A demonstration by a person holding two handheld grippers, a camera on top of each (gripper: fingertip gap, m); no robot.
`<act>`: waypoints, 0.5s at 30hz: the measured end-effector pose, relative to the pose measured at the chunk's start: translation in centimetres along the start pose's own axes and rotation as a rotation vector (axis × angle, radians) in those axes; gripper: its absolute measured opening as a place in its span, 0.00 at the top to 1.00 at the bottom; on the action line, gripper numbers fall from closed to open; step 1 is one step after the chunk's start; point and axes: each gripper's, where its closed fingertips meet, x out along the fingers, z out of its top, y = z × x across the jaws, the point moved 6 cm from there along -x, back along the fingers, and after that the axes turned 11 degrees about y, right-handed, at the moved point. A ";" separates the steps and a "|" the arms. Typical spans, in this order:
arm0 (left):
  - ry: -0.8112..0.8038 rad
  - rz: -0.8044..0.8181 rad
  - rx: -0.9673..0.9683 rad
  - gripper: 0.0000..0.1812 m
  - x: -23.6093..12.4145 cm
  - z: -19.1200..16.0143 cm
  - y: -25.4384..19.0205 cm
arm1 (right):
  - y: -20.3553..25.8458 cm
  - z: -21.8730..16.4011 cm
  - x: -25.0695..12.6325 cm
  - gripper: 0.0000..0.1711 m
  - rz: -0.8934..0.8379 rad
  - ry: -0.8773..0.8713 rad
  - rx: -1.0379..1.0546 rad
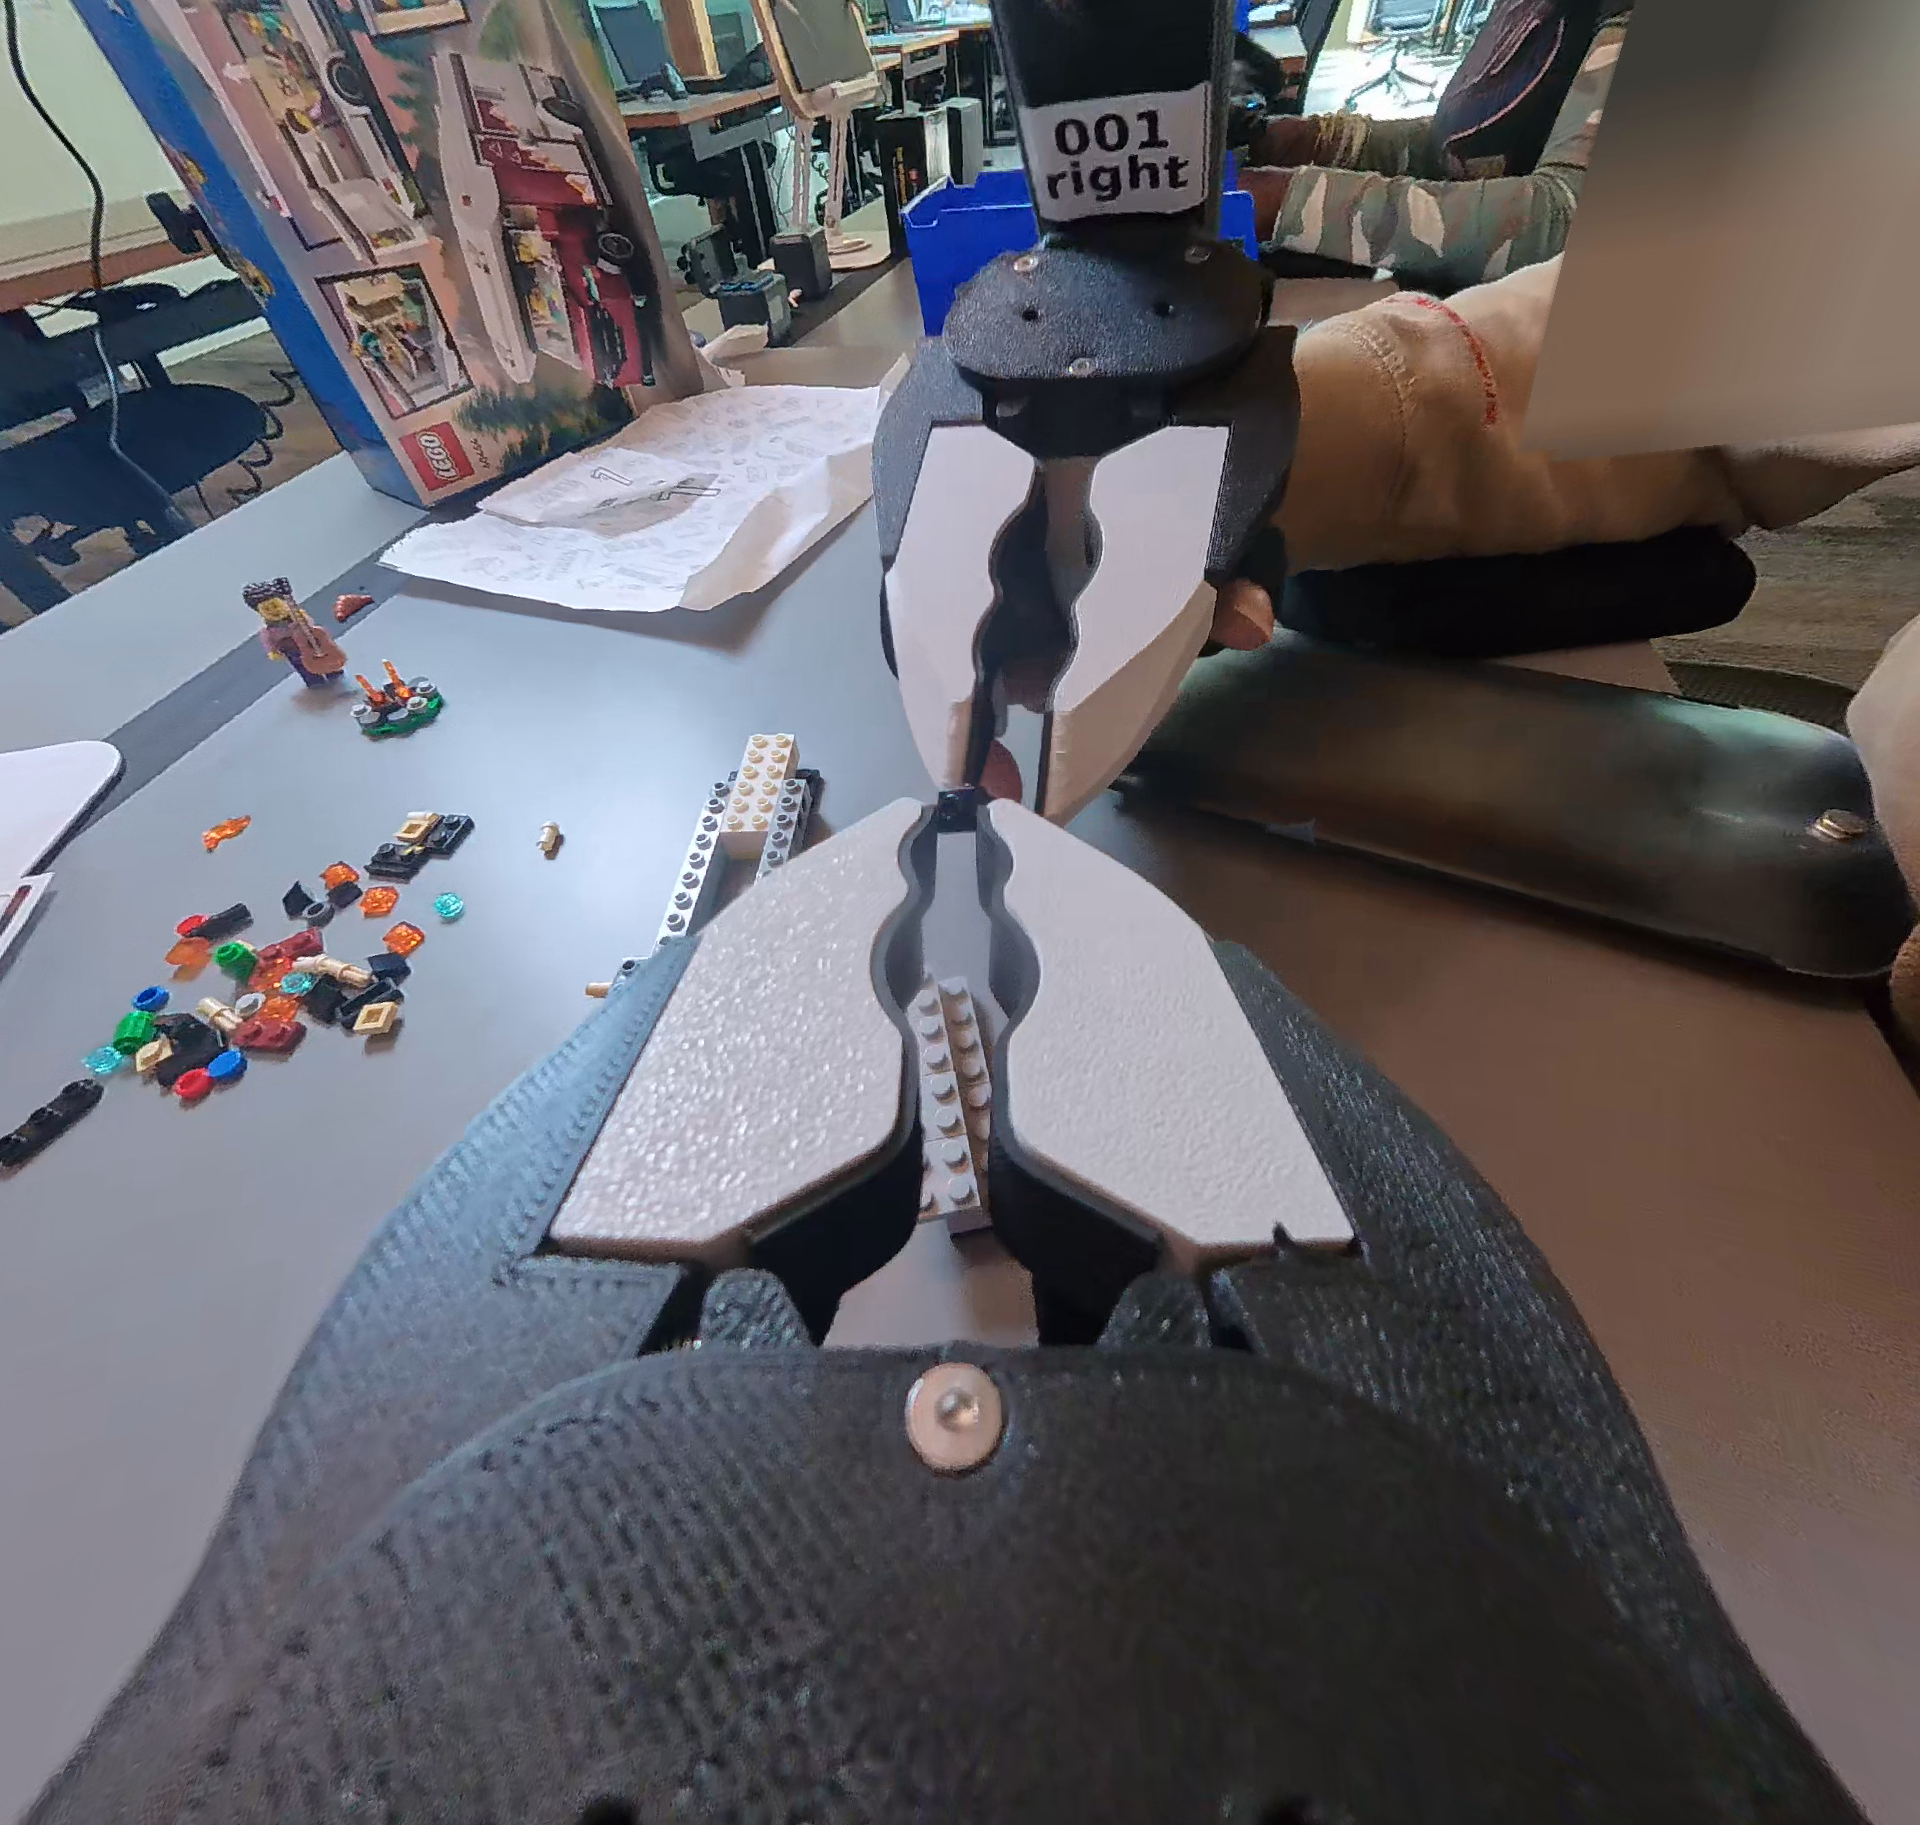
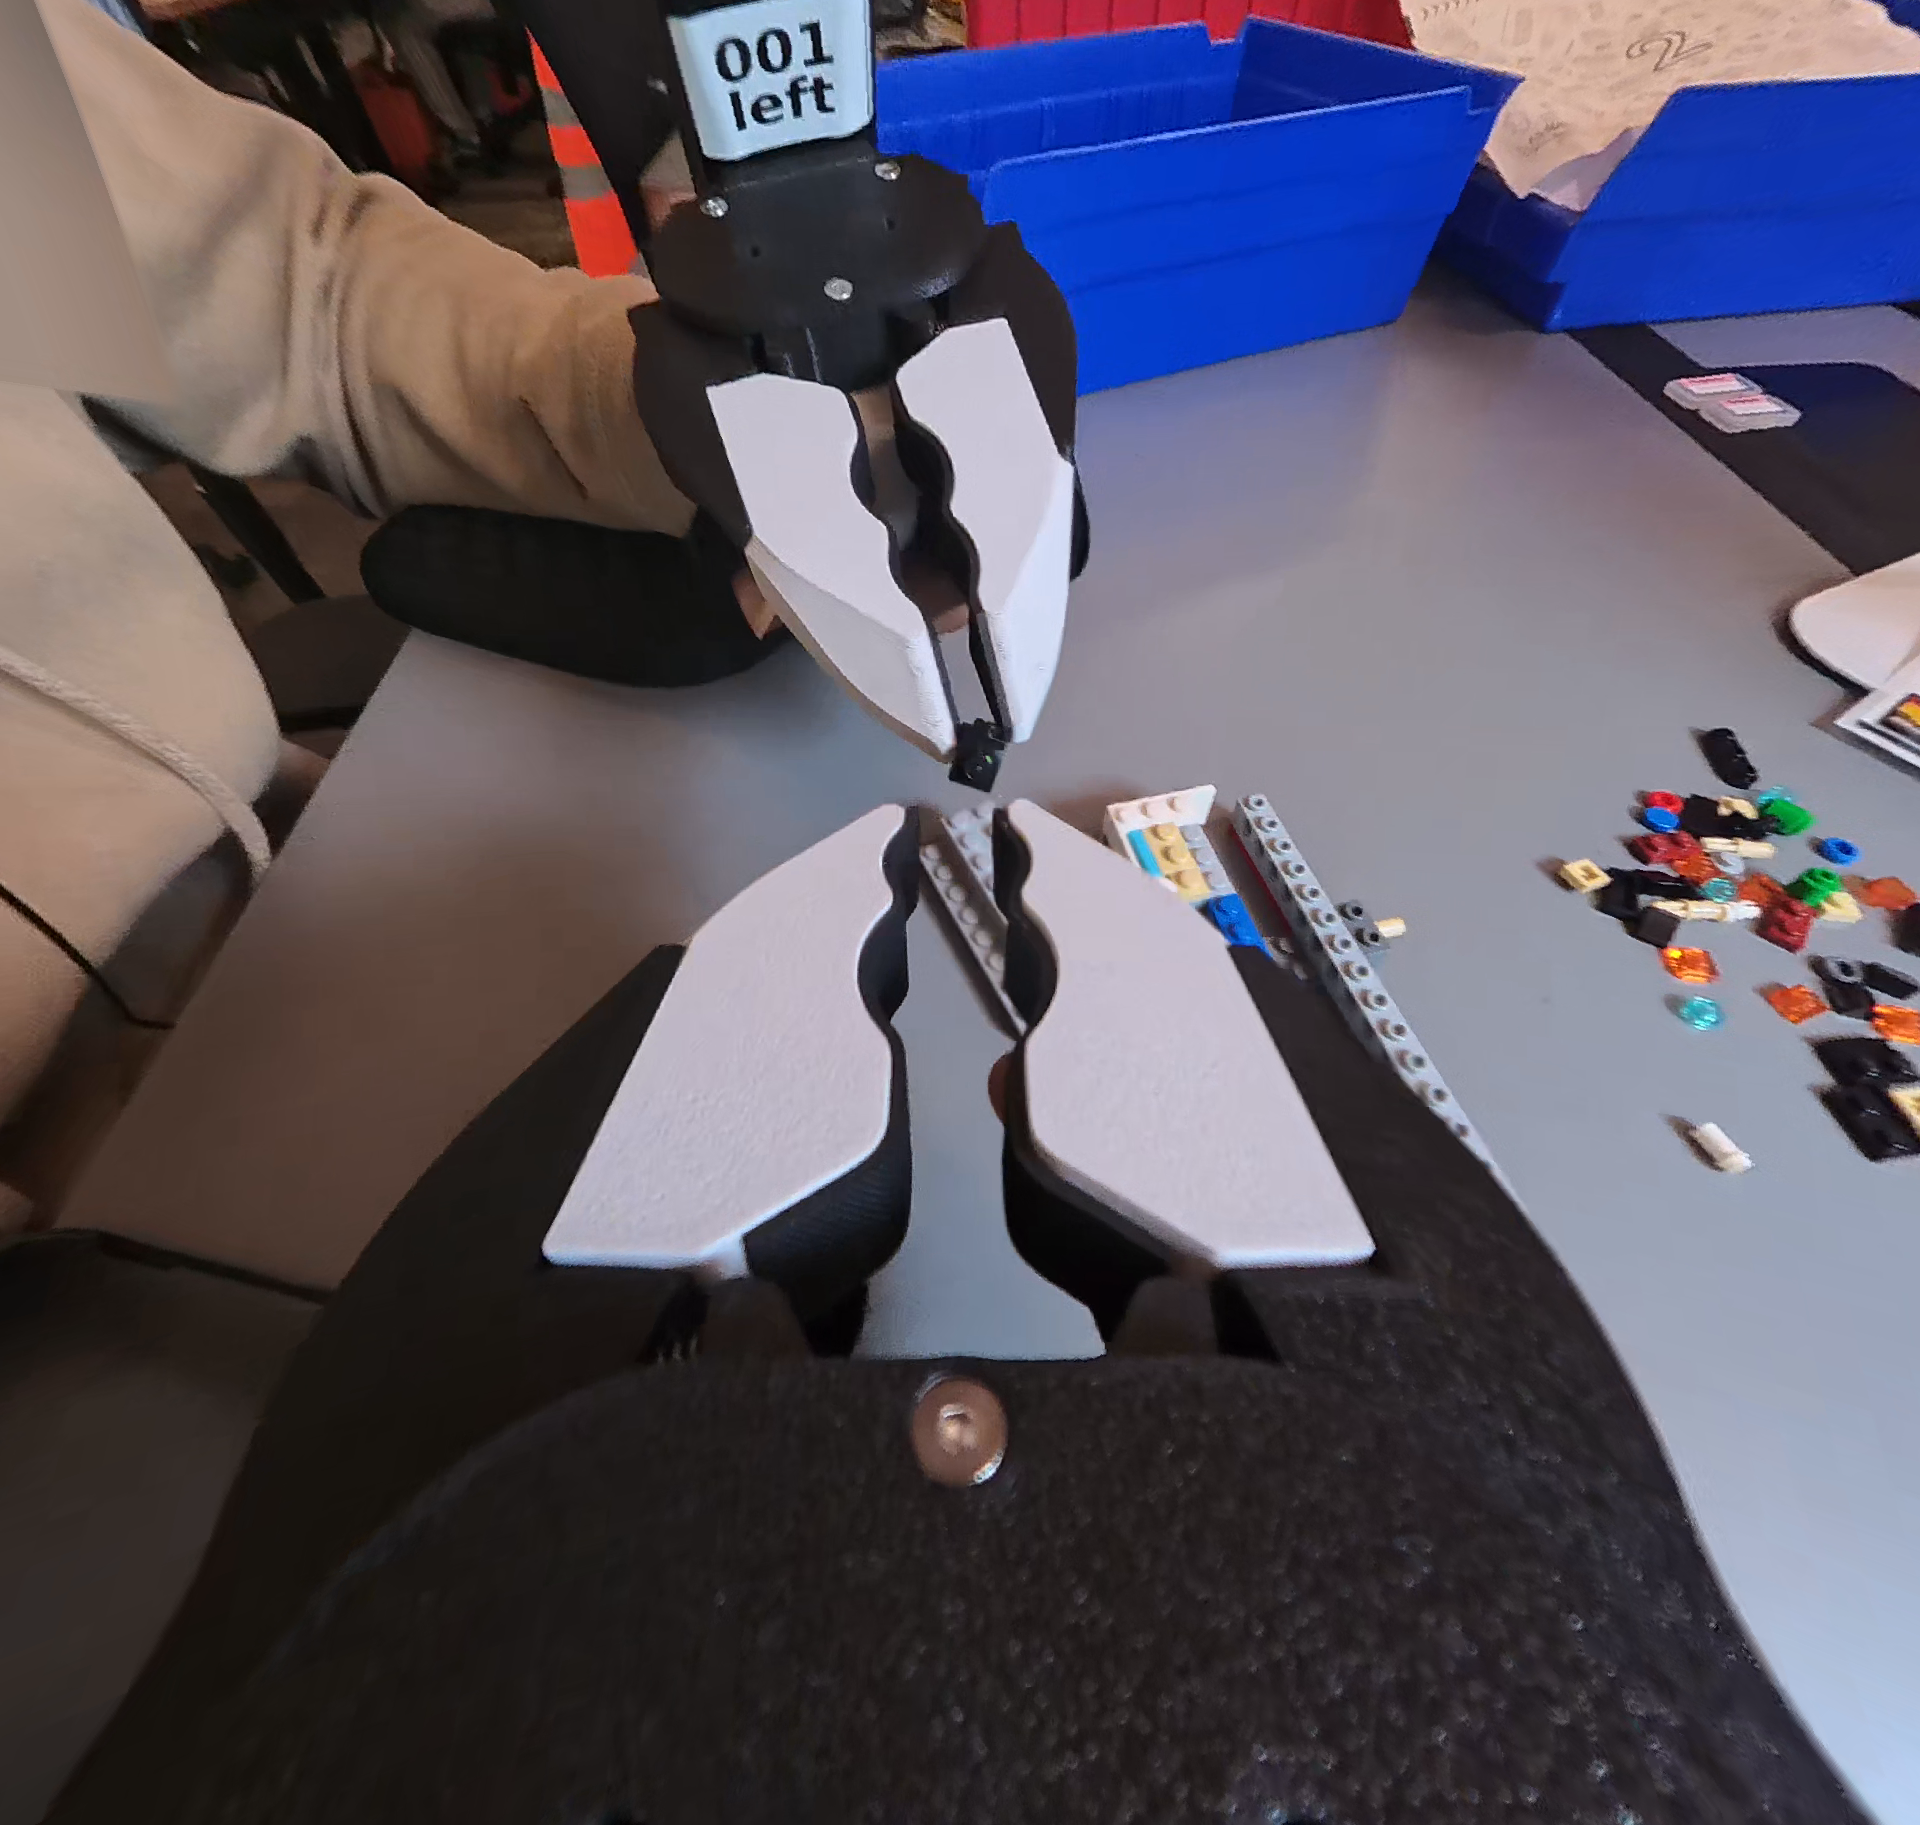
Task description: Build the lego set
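Table (image 2: 1351, 549): smooth matt grey. Left gripper (image 1: 956, 819): rough, ridged black plastic body, grainy white pads (image 1: 748, 1048), shiny metal screw (image 1: 954, 1414). Bins (image 2: 1195, 206), upper frame: glossy blue plastic.

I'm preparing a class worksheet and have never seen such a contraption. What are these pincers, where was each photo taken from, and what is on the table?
These are two hand-held grippers, one in each of a person's hands; there is no robot. Each carries a camera looking along its jaws. The left wrist view shows the left gripper at the bottom. The right wrist view shows the right gripper the same way. The left gripper pinches a small black Lego piece. The right one's jaws are slightly apart and look empty. On the grey table lie a grey studded plate, loose coloured pieces, a minifigure and the Lego box.
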 end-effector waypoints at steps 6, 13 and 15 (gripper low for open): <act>0.020 0.001 0.017 0.96 0.2 -0.2 -0.1 | -0.2 -0.1 0.1 0.92 -0.013 -0.009 0.013; 0.008 -0.016 0.000 0.96 0.2 -0.2 -0.1 | 0.0 -0.2 0.4 0.93 -0.019 -0.013 0.009; 0.005 -0.029 -0.009 0.96 0.2 -0.2 -0.2 | 0.2 -0.1 0.6 0.94 -0.015 -0.015 0.001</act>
